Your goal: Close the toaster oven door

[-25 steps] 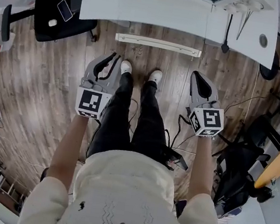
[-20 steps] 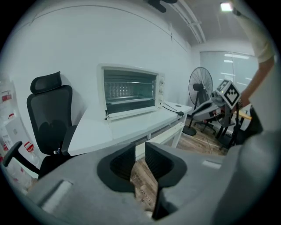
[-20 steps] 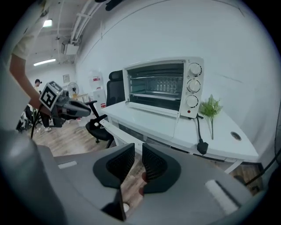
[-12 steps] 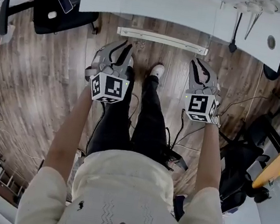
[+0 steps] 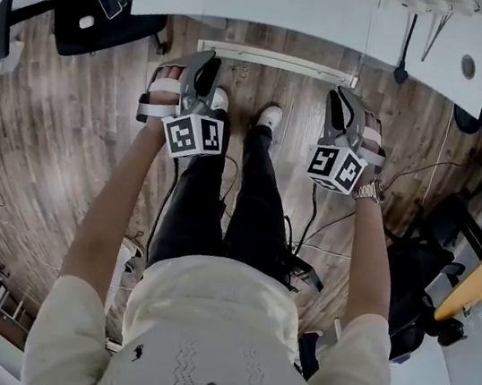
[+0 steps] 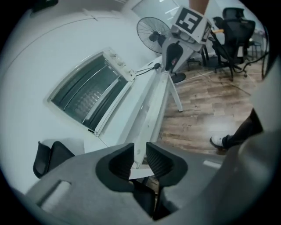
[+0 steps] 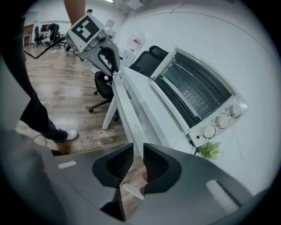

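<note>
The white toaster oven [image 6: 88, 94] stands on the white table [image 5: 253, 3], and its three knobs show in the right gripper view [image 7: 199, 99]. Its glass door looks flush with the front, the handle bar along its edge. My left gripper [image 5: 202, 63] hovers in front of the table's near edge, its jaws [image 6: 139, 151] a narrow gap apart with nothing between them. My right gripper [image 5: 337, 98] hangs level with it to the right. Its jaws [image 7: 138, 154] are opening and hold nothing. Both point at the table edge, short of the oven.
A black office chair [image 5: 99, 1] with a phone on its seat stands left of the table. A standing fan [image 6: 153, 30] and more chairs [image 6: 232, 35] are on the right. A small green plant [image 7: 210, 149] sits beside the oven. Cables lie on the wooden floor [image 5: 41, 137].
Both grippers have moved forward from beside my legs up to the table's near edge. The left one has also swung inward a little.
</note>
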`<action>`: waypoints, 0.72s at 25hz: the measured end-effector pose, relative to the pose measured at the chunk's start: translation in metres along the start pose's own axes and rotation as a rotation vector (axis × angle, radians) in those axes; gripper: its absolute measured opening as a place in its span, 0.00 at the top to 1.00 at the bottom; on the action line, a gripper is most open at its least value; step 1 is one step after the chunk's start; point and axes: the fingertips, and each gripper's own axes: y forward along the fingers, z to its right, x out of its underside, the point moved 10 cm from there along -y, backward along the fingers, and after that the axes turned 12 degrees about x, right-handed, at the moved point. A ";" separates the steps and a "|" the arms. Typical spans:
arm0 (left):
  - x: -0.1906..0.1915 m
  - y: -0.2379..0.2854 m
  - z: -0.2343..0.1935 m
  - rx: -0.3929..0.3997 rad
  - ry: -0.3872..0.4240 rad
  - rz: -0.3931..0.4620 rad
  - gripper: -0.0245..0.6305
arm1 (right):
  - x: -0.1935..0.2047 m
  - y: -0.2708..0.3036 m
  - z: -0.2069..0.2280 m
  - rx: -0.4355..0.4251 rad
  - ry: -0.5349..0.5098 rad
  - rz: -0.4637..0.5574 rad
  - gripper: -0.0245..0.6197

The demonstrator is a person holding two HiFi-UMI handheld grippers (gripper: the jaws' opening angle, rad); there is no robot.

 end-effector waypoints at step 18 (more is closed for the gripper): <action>0.010 0.021 0.016 -0.069 0.306 -0.103 0.81 | -0.003 0.015 -0.021 0.176 -0.343 -0.015 0.81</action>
